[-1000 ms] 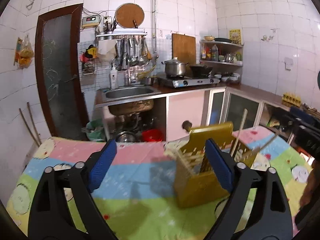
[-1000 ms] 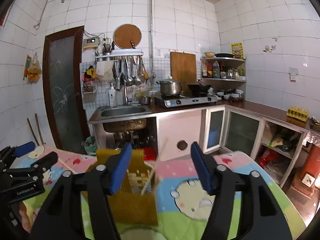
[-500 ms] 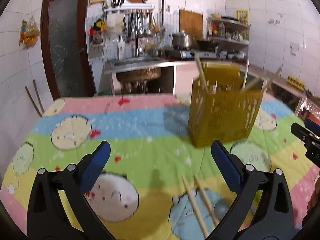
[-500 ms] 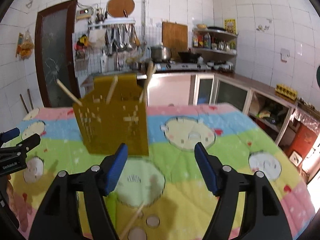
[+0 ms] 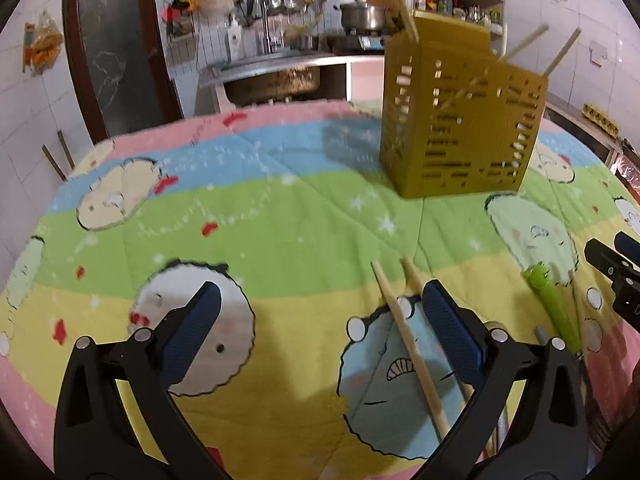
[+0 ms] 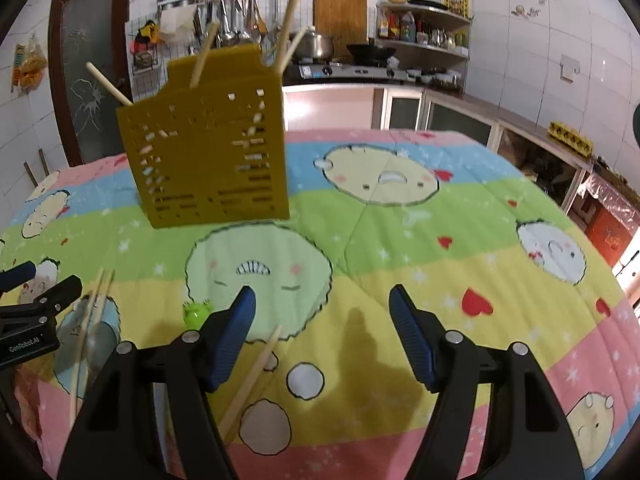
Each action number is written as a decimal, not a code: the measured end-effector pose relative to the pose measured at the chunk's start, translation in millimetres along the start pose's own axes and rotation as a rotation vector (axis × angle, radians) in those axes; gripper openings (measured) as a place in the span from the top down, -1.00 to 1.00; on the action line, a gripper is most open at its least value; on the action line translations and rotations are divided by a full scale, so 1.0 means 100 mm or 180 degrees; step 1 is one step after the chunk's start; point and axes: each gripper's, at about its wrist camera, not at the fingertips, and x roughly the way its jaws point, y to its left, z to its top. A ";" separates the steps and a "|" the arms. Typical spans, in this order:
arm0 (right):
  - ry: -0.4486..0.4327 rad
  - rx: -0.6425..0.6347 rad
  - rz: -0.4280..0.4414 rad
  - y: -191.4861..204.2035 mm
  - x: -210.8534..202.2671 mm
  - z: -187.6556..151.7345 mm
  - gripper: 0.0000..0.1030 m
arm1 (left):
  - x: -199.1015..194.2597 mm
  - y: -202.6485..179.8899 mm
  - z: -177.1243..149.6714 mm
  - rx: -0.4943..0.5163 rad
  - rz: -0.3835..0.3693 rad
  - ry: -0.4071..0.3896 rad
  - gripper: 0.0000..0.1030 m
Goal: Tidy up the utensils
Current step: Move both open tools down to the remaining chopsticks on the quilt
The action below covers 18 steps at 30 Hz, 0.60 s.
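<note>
The yellow slotted utensil holder (image 5: 460,120) stands on the quilted table (image 5: 280,220); light, rigid plastic; both the left claw (image 5: 320,336) and right claw (image 6: 320,328) gape wide, empty; loose chopsticks (image 5: 408,344) are thin, stiff, probably slick; pinch mid-shaft.

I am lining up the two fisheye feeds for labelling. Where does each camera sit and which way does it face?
Left wrist: rides the open left tool, looking along it over the cartoon-print quilt at two loose wooden chopsticks; the right tool's tip shows at right.
Right wrist: rides the open right tool, facing the kitchen counter; the left tool's tip shows at left.
Shared: the mustard slotted plastic utensil holder, the green-handled utensil.
</note>
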 end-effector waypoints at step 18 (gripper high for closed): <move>0.0340 -0.0006 -0.0014 0.07 0.16 -0.04 -0.33 | 0.25 -0.01 -0.02 -0.0045 -0.0045 0.0384 -0.89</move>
